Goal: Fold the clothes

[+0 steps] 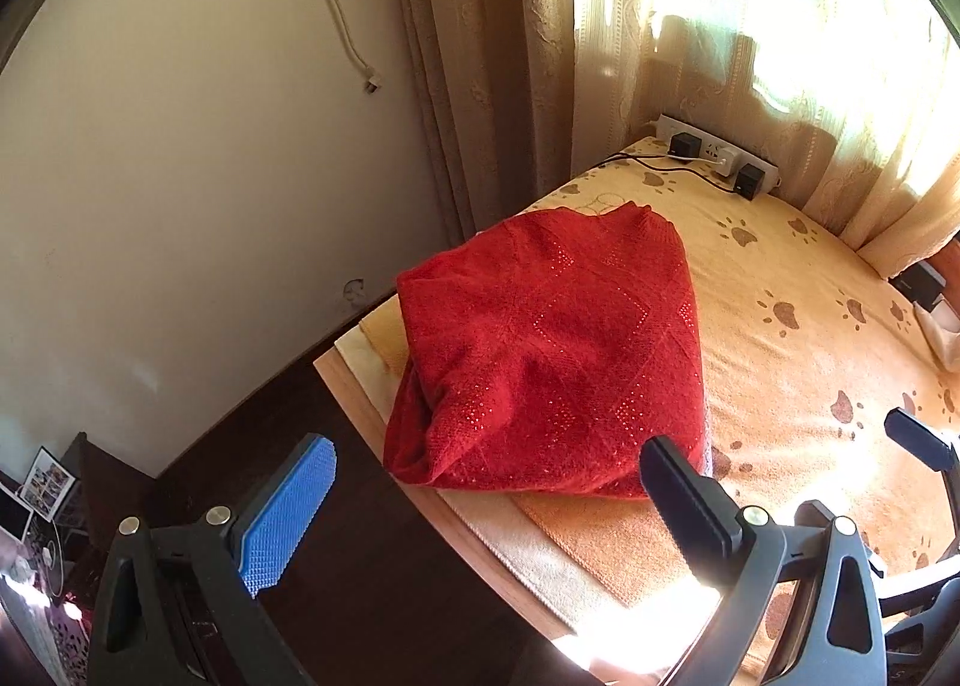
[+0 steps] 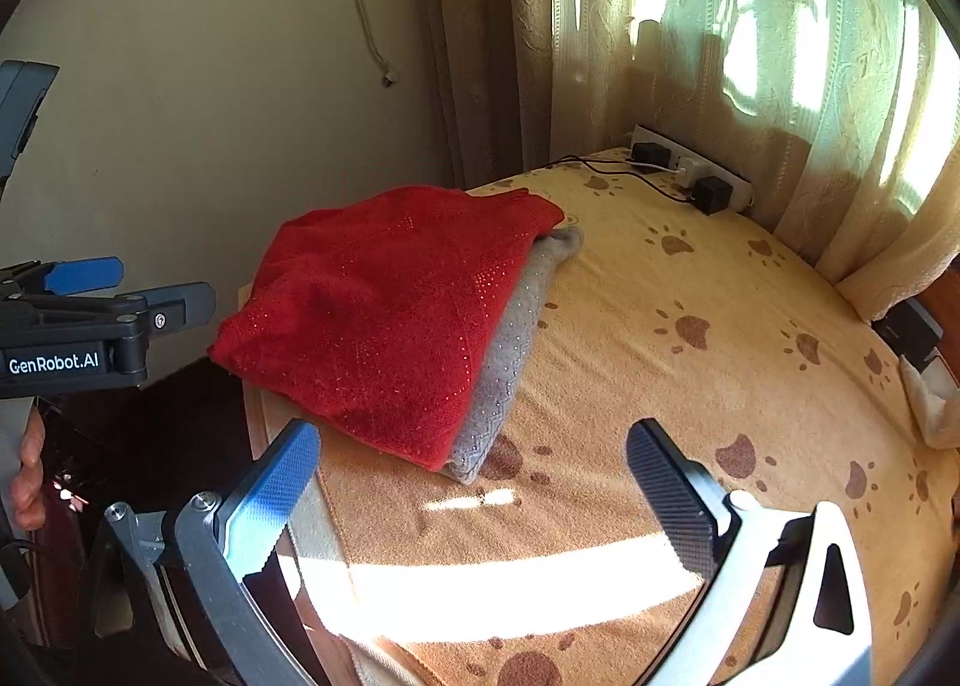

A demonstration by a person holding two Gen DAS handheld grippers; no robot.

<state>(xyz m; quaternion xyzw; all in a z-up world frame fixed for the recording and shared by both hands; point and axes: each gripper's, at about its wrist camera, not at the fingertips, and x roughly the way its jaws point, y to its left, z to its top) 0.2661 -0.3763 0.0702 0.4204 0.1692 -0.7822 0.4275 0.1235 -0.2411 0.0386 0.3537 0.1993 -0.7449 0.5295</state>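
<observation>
A folded red knit sweater (image 1: 552,350) with sequin diamonds lies at the left corner of the table, on a yellow paw-print towel (image 1: 798,350). In the right wrist view the red sweater (image 2: 384,314) rests on top of a folded grey knit garment (image 2: 510,362). My left gripper (image 1: 486,500) is open just in front of the sweater's near edge, holding nothing. My right gripper (image 2: 474,482) is open too, hovering near the pile's front corner over the towel (image 2: 690,386). The left gripper (image 2: 90,314) also shows side-on at the left of the right wrist view, with a hand (image 2: 27,470) below it.
A white power strip (image 1: 714,152) with black adapters and cables lies at the table's far edge under beige curtains (image 1: 780,56). The wooden table edge (image 1: 372,416) drops off to a dark floor on the left. A white object (image 2: 930,404) sits at the right edge.
</observation>
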